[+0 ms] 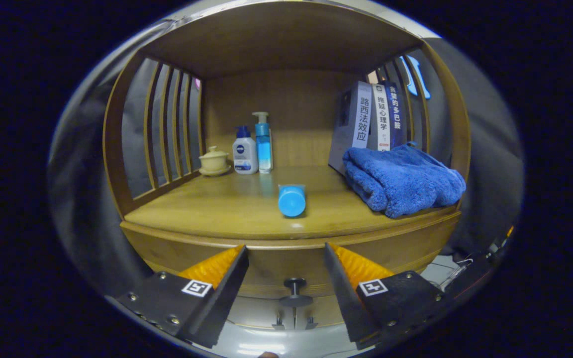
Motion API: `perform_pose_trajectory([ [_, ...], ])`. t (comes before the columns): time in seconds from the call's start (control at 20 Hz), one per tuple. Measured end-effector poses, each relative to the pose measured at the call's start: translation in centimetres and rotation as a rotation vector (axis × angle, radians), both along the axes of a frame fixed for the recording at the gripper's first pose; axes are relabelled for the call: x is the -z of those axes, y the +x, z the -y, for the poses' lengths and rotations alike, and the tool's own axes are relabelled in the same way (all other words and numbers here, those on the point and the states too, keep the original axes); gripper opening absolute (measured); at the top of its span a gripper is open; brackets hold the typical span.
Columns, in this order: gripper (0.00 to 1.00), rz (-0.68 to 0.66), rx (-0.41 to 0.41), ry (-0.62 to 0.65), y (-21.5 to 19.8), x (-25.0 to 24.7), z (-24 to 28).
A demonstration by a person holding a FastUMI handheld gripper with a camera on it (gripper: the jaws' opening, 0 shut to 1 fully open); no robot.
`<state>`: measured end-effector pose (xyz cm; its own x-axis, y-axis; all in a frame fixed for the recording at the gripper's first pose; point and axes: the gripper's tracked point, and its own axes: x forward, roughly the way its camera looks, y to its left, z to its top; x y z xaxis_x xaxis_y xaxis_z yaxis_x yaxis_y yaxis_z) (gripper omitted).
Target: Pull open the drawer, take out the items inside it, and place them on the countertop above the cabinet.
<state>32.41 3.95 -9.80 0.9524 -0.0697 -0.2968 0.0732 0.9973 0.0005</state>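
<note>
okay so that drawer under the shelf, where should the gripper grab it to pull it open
Grip the dark knob on the drawer front, coming straight in from the front. Its narrow stem sticks out towards the open gripper behind a wider cap, so fingers closing on the stem from either side catch behind the cap.

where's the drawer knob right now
In the gripper view the drawer knob sits on the closed drawer front below the countertop, between the open gripper fingers.

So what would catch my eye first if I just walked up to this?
Probably the fluffy blue towel heaped on the wooden countertop, in front of the upright books. Next, the blue bottle lying mid-counter, beyond the open tool, whose fingers flank the drawer knob.
</note>
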Motion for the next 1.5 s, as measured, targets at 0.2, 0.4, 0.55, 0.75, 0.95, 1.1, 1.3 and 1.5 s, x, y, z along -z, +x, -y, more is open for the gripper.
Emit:
perform_pose_trajectory([
  [0.2, 0.92, -0.004, -0.016, -0.014, -0.2, 0.0, -0.3],
  [0.4, 1.0, -0.047, -0.113, 0.053, -1.5, 0.0, -3.2],
  [0.55, 1.0, -0.108, -0.162, 0.055, -4.0, 0.3, -4.9],
  [0.75, 1.0, -0.172, -0.164, -0.009, -8.3, -0.6, -4.5],
  [0.95, 1.0, -0.191, -0.14, -0.092, -13.1, -2.9, -2.0],
  [1.1, 0.97, -0.196, -0.086, -0.157, -16.1, -4.8, 1.4],
  [1.3, 0.97, -0.22, -0.019, -0.229, -19.0, -5.6, 6.3],
  [1.5, 0.97, -0.224, -0.002, -0.225, -20.1, -5.0, 10.6],
])
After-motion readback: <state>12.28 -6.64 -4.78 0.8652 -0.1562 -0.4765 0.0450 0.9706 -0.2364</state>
